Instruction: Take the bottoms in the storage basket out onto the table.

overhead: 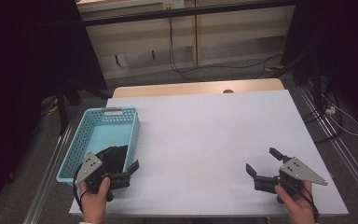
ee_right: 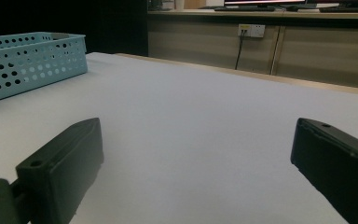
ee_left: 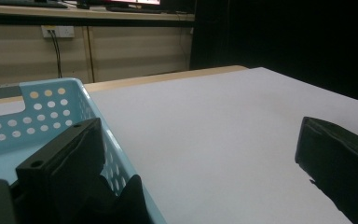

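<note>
A light blue perforated basket [overhead: 133, 125] stands at the table's left; it also shows in the left gripper view [ee_left: 46, 107] and far left in the right gripper view [ee_right: 28, 56]. A black, soft-looking item [overhead: 115, 155] lies in its near end, its dark edge [ee_left: 128, 200] showing against the basket wall. My left gripper [overhead: 123, 161] [ee_left: 198, 140] is open. It straddles the basket's right wall, one jaw over the basket and one over the table. My right gripper [overhead: 261, 159] [ee_right: 196, 135] is open above the bare table at the front right, holding nothing.
The table [overhead: 205, 135] has a white top with a wooden strip [overhead: 196, 87] along its far edge. Behind it are cables [overhead: 177, 65] on the floor and a low wall. Dark stands flank both sides.
</note>
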{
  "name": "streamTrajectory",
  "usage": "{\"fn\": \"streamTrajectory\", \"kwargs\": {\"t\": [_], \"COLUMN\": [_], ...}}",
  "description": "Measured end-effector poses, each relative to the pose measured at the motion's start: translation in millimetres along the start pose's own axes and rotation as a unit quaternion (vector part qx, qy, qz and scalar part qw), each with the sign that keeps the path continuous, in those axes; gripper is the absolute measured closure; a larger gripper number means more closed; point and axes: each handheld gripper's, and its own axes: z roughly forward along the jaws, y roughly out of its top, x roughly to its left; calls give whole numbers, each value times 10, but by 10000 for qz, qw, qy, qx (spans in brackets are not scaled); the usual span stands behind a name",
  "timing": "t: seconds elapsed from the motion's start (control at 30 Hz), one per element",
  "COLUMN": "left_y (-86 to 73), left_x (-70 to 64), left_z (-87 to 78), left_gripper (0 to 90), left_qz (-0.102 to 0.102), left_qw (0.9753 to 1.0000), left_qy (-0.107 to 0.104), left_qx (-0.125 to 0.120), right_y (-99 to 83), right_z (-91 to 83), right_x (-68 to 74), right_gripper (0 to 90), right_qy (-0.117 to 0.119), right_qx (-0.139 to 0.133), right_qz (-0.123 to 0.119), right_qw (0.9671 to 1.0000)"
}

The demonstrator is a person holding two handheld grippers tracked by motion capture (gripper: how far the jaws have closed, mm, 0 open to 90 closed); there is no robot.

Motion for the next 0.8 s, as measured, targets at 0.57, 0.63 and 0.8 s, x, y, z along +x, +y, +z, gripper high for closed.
{"fn": "streamTrajectory", "kwargs": {"t": [0.57, 0.63, 0.8], "left_y": [109, 137, 232], "left_x": [-1, -4, 20], "left_z": [26, 31, 14], "left_gripper": [16, 17, 17], "left_qz": [-18, -30, -50], "left_qw": [10000, 10000, 10000], "left_qy": [-64, -71, -12], "left_qx": [-40, -45, 23], "right_y": [0, -4, -2], "right_z": [-21, -21, -18], "right_x": [-38, -41, -35], "right_gripper": [17, 17, 17], "right_qy": [-14, -9, 26], "right_qx": [23, 42, 49], "right_qz": [-27, -11, -26], "right_qw": [10000, 10000, 10000]}}
